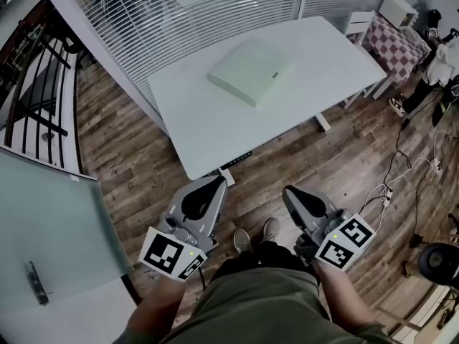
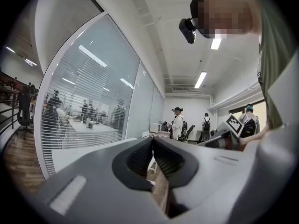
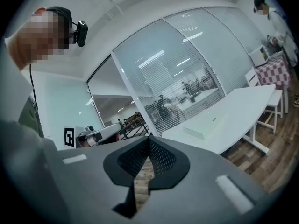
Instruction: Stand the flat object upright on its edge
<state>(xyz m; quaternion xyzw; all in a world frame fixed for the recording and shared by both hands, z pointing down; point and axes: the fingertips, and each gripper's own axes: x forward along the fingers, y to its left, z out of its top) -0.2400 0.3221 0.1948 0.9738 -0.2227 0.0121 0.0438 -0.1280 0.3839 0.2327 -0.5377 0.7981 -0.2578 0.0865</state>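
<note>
A flat pale-green square slab [image 1: 252,71] lies on its broad face in the upper middle of the head view, on the far part of a white rectangular bench [image 1: 215,131]. In the right gripper view the slab [image 3: 204,127] shows at centre right, flat on the bench top. The left gripper [image 1: 215,180] and the right gripper [image 1: 290,190] sit in the lower half of the head view, over the brown wood-plank floor [image 1: 136,170], short of the bench's near edge and well apart from the slab. Both grippers are clenched with nothing between the jaws.
</note>
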